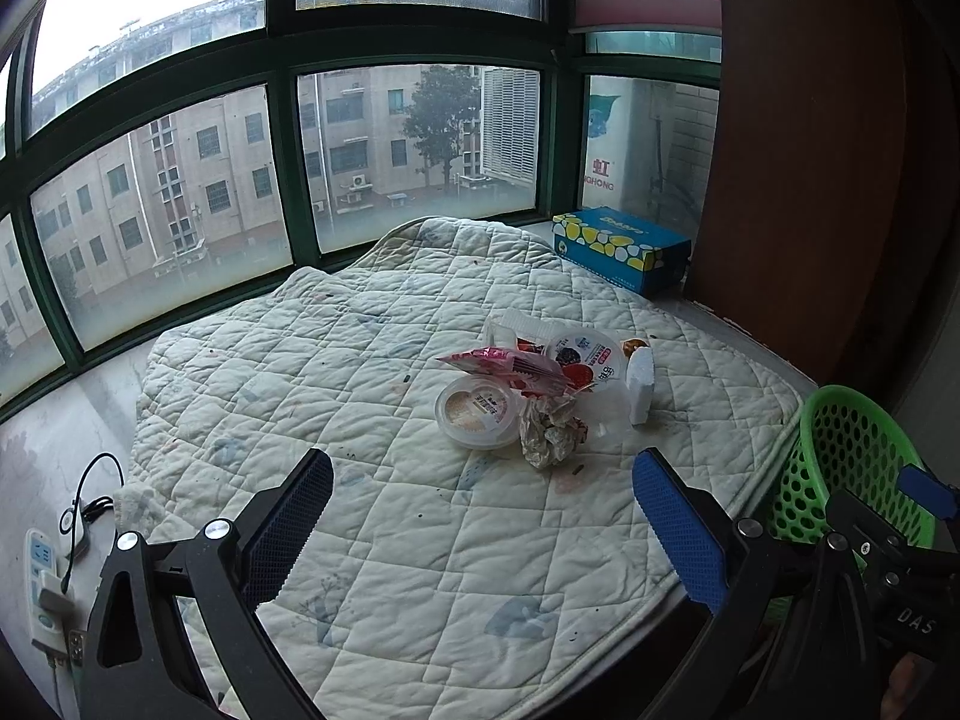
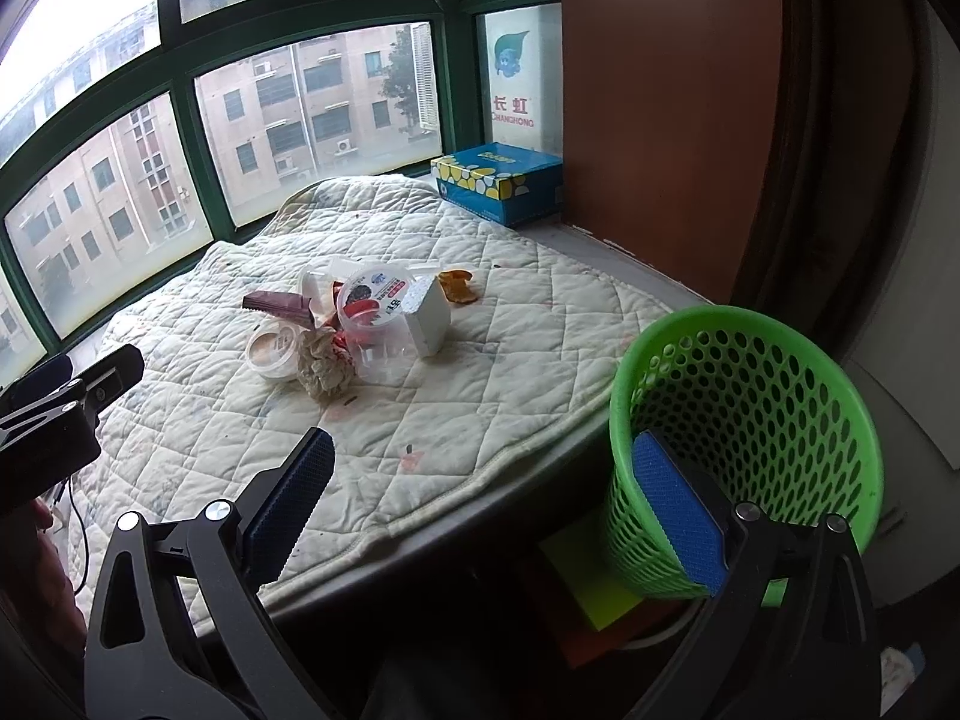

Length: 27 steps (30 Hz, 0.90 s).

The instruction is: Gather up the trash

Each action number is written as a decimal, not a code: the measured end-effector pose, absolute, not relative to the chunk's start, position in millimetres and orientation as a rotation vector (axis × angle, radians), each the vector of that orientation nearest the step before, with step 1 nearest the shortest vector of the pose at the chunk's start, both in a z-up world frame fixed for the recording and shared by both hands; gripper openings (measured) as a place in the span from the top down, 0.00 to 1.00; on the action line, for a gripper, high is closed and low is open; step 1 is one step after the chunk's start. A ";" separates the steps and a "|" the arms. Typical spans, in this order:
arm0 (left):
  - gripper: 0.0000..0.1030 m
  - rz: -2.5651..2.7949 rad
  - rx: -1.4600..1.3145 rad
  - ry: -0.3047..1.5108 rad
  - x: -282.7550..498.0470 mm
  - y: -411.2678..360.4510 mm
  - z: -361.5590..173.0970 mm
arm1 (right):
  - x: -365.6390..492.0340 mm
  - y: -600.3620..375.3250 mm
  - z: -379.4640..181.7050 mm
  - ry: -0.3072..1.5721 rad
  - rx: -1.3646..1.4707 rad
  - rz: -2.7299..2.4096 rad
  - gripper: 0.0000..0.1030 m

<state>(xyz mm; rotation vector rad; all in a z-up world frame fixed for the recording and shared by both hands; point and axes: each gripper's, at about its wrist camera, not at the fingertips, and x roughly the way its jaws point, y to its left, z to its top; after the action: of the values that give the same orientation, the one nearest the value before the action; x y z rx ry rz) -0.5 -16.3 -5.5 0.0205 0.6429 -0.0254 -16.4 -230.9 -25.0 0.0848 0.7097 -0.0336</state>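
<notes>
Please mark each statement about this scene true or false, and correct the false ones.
1. Both grippers are open and hold nothing. True: left gripper, right gripper.
2. The green basket already holds trash. False: no trash is visible in it.
3. The crumpled paper lies beside the round lid. True.
4. The blue tissue box stands in the middle of the quilted pad. False: it stands at the far corner, by the window.

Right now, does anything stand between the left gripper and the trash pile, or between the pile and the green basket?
Nothing visible does. Only bare quilt lies between the open left gripper and the crumpled paper at the pile's near edge. From there to the green basket beyond the table's edge, the quilt is also bare.
</notes>
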 end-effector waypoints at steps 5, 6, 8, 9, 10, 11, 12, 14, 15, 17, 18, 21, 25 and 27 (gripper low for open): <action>0.06 -0.024 0.018 0.640 -0.9 -14.0 -4.6 | -16.7 -229.8 -25.1 0.708 0.085 -0.033 0.05; 0.06 -0.023 0.016 0.640 -0.9 -14.0 -4.6 | -16.8 -229.8 -24.7 0.707 0.084 -0.034 0.05; 0.06 -0.021 0.012 0.642 -0.8 -13.5 -5.0 | -17.0 -229.5 -24.7 0.706 0.084 -0.033 0.05; 0.06 -0.020 0.011 0.642 -0.9 -13.7 -5.1 | -17.1 -229.4 -24.7 0.706 0.084 -0.033 0.05; 0.06 -0.019 0.011 0.642 -1.0 -14.0 -5.1 | -17.1 -229.6 -24.6 0.705 0.085 -0.033 0.05; 0.06 -0.018 0.011 0.641 -1.2 -14.3 -5.2 | -17.0 -229.6 -24.5 0.706 0.085 -0.033 0.05; 0.06 -0.018 0.011 0.641 -1.3 -14.6 -5.2 | -16.8 -229.6 -24.4 0.706 0.085 -0.033 0.05; 0.06 -0.018 0.010 0.641 -1.4 -15.4 -5.2 | -16.5 -229.5 -24.2 0.706 0.085 -0.033 0.05; 0.06 -0.020 0.010 0.642 -0.9 -12.3 -4.3 | -16.3 -229.5 -24.0 0.706 0.085 -0.033 0.05; 0.06 -0.021 0.010 0.642 -0.9 -12.0 -4.4 | -15.6 -229.8 -23.5 0.706 0.085 -0.034 0.05; 0.06 -0.021 0.010 0.642 -1.0 -12.1 -4.2 | -15.1 -230.1 -23.2 0.705 0.085 -0.034 0.05; 0.06 -0.021 0.010 0.641 -1.5 -12.4 -3.7 | -13.0 -231.0 -22.8 0.705 0.086 -0.036 0.05; 0.06 -0.019 0.011 0.642 -0.9 -12.0 -3.9 | -17.1 -229.0 -23.5 0.704 0.085 -0.036 0.05; 0.06 -0.019 0.009 0.642 -1.0 -11.9 -3.8 | -16.8 -229.3 -22.7 0.704 0.085 -0.035 0.05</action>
<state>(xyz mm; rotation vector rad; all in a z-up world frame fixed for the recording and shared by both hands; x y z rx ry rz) -1.0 -11.9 -3.8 0.0089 0.6422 -0.0193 -16.8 -229.3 -22.7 0.0855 0.7036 -0.0346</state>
